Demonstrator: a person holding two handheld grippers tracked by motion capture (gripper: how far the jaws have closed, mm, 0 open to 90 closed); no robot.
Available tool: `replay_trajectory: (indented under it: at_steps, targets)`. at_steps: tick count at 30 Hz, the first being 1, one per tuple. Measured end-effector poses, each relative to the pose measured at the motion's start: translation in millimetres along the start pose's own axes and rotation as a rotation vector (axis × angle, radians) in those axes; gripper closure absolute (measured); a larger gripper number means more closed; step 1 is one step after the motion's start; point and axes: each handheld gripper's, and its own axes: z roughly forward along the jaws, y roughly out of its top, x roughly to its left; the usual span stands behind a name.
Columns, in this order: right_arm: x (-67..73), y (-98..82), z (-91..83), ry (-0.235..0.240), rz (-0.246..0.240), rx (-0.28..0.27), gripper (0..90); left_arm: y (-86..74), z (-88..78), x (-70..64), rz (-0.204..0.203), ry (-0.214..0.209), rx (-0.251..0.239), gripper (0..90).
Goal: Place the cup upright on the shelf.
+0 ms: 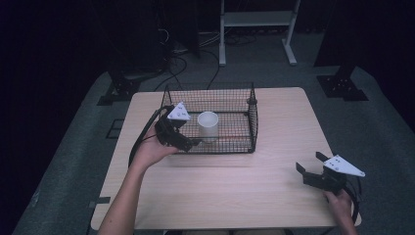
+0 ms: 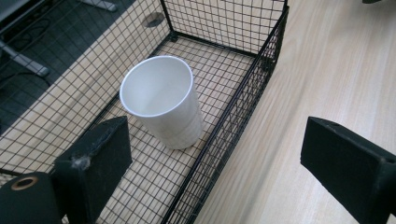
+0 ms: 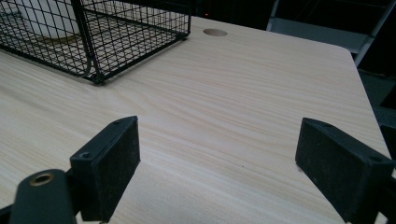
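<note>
A white paper cup (image 1: 208,125) stands upright inside a black wire basket (image 1: 254,117) at the middle back of the table. My left gripper (image 1: 193,143) is at the basket's front left corner, held in a hand. In the left gripper view the gripper (image 2: 215,140) is open. Its jaws straddle the basket's wall (image 2: 261,60), one inside and one over the table. The cup (image 2: 161,102) stands just ahead of the inner jaw, untouched. My right gripper (image 1: 310,162) rests open at the table's front right. In the right gripper view it (image 3: 219,140) holds nothing over bare wood.
The light wooden table (image 1: 220,186) has a round hole (image 3: 215,32) near its back edge beyond the basket (image 3: 130,37). A white metal frame (image 1: 257,19) and cables stand on the dark floor behind the table.
</note>
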Motion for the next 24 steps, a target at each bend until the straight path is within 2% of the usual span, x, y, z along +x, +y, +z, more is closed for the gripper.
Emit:
replay_trajectory:
  at_steps: [5, 13, 24]
  targets:
    - [0.1, 0.0, 0.0, -0.001, 0.001, 0.000, 13.1, -5.5, -3.7, -5.6, -0.007, -0.002, -0.015, 8.0]
    - [-0.1, -0.1, -0.1, -0.004, 0.001, 0.001, 13.0, -10.9, -5.6, -15.6, 0.006, -0.005, -0.026, 8.0]
    - [-0.1, -0.1, 0.0, -0.004, -0.002, 0.002, 13.1, -25.0, -5.0, -25.9, -0.014, -0.010, -0.046, 8.0]
